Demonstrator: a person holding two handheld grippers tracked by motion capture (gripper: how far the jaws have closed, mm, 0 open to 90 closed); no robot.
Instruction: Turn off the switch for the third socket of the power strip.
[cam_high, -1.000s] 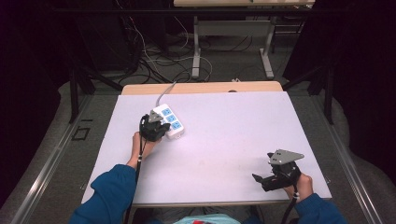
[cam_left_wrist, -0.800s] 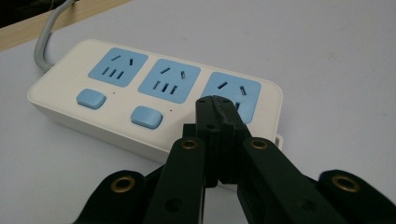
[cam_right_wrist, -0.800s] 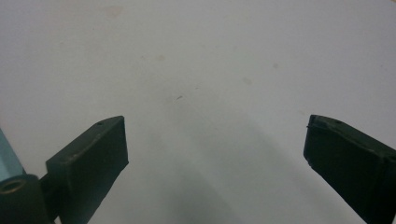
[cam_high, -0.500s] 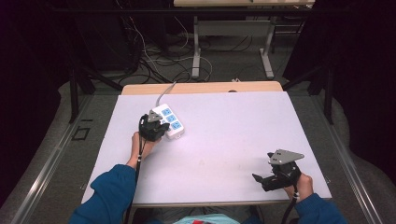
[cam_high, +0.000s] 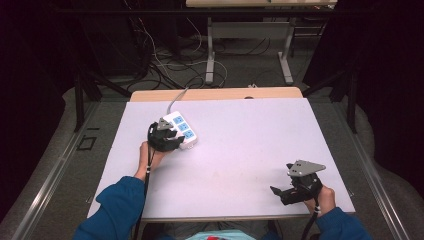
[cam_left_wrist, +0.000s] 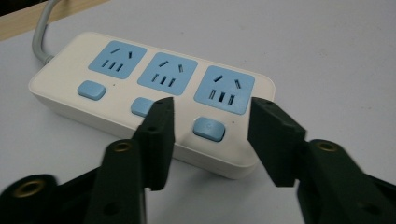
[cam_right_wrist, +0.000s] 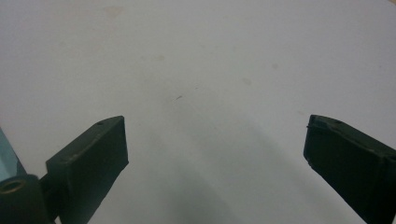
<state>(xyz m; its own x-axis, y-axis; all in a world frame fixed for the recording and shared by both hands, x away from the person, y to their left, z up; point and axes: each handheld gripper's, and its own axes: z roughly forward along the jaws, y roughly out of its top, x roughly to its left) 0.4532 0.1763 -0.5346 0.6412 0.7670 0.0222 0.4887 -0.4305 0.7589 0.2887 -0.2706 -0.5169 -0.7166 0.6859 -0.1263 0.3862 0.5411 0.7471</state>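
The power strip (cam_high: 181, 131) lies on the white table (cam_high: 240, 150), towards its far left. The left gripper (cam_high: 170, 142) sits at the strip's near end, its jaws just opened and parted above the nearest blue switch (cam_left_wrist: 209, 128), a detail the left gripper view reveals. The right gripper (cam_high: 285, 192) rests well apart, jaws wide over bare table.

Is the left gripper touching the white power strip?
Cannot tell. In the left gripper view, the left gripper, jaws just opened, straddles a blue switch on the power strip; no clear gap or contact.
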